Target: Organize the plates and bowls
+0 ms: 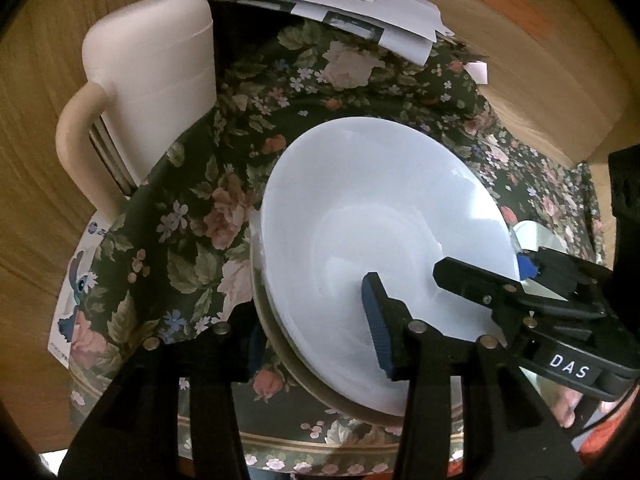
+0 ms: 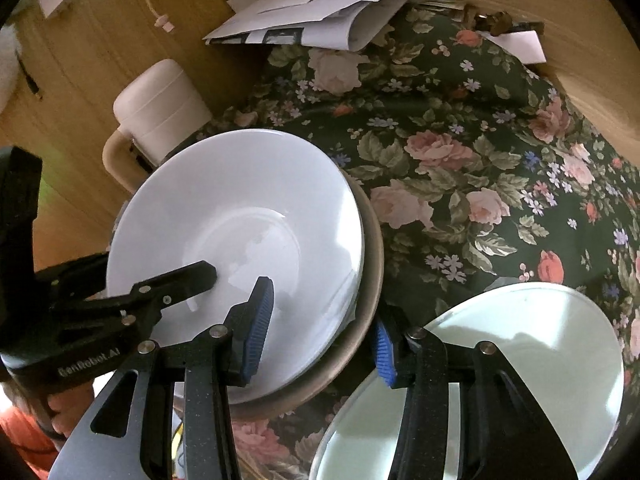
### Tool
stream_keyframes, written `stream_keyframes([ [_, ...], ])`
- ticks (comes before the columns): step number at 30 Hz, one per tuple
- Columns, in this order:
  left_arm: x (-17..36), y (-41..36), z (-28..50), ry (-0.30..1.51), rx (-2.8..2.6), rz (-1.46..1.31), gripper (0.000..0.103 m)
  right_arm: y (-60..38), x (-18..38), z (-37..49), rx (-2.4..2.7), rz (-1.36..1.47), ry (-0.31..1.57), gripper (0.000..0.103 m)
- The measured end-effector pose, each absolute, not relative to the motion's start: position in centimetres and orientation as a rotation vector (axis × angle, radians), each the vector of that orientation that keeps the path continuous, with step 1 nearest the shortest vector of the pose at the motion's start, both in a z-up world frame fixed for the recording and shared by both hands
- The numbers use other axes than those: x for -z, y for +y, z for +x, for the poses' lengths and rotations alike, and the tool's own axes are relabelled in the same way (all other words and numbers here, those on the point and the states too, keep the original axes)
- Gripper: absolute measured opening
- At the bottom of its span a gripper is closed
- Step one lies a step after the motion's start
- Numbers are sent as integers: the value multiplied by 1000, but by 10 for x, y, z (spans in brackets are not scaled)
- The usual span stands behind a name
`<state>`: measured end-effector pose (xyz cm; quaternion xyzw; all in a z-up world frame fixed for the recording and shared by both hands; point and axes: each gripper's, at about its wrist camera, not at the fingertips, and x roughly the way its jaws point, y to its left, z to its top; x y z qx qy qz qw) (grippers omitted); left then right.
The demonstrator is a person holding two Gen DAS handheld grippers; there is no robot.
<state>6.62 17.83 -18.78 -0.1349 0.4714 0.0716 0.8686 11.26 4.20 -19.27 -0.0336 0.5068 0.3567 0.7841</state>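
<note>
Left wrist view first: the white bowl (image 1: 384,248) sits on a brownish plate (image 1: 304,376), and that pair rests on the flowery cloth (image 1: 192,208) covering the worktop. The left tool (image 1: 316,320) straddles the near-left rim of the stack. One blue pad hangs over the inside of the bowl, while the other finger is down outside the rim, mostly hidden in the dark. Its jaws stand narrow with the rim between them, but whether the pads actually press on it can't be told from here. The right tool (image 1: 480,276) comes in from the right, with one black finger over the bowl's inside and a blue pad just outside the rim.

Right wrist view: same story from the other side. The right tool (image 2: 324,332) has the stack's near-right edge in its gap. One blue pad is inside the bowl (image 2: 240,208), the other sits just outside the plate (image 2: 372,248). The jaws are narrow, with no clear squeeze visible. The left tool (image 2: 200,276) reaches over the bowl from the left. A second pale plate (image 2: 540,360) lies near-right, just beside the stack.

So the stack sits between the two tools, rims running across each gap, and probably both need to pinch.
</note>
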Motion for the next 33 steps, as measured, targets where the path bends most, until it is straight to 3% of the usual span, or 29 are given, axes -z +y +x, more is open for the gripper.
stream_keyframes([
  [33, 127, 89, 76, 878, 39, -205, 44, -66, 121, 86, -593, 59, 907, 43],
])
